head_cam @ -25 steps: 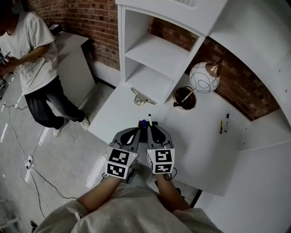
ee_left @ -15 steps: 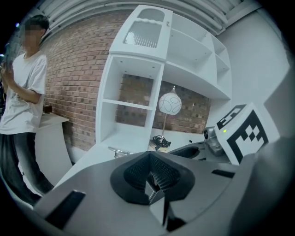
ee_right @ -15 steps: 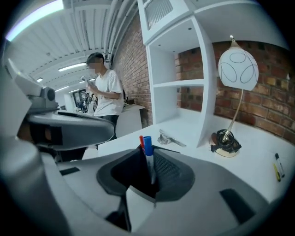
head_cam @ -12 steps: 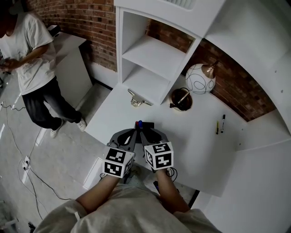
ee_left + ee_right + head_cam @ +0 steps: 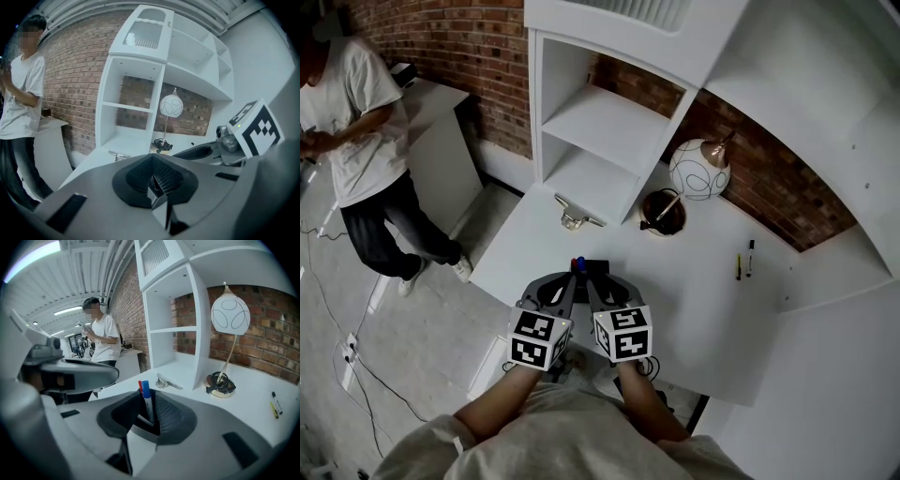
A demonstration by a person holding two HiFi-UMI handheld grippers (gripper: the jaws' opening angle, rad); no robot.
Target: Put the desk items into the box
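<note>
Both grippers sit side by side at the near edge of the white tabletop [image 5: 703, 300], jaws pointing away from the person.

Left gripper [image 5: 153, 180]: jaws together, pads meeting in a V. A small dark bit shows at the seam, too unclear to name. In the head view its tips are just beside the small black box [image 5: 597, 267], but contact can't be read there.

Right gripper [image 5: 147, 422]: jaws closed in on the pens [image 5: 146, 397], one blue-capped and one red-capped, standing upright in the gap. The lower ends of the pens are hidden between the pads. A dark edge and a pale sliver down there are hard to make out, so whether the pads also catch the box wall is unclear.

In the head view the caps poke up at the black box's left end, right in front of the gripper tips. The box interior isn't visible.

Two loose markers [image 5: 743, 262], yellow and black, lie well apart to the right on the tabletop. They are tiny in the head view and cut near the edge of the right gripper view.

A metal stapler-like item [image 5: 573, 216] lies at the foot of the white shelf unit [image 5: 600, 122]; its type is uncertain. A globe lamp [image 5: 697, 171] leans over its round base [image 5: 663, 214], with something dark coiled on the base.

A person [image 5: 356, 141] stands on the floor far left, partly cut off.
</note>
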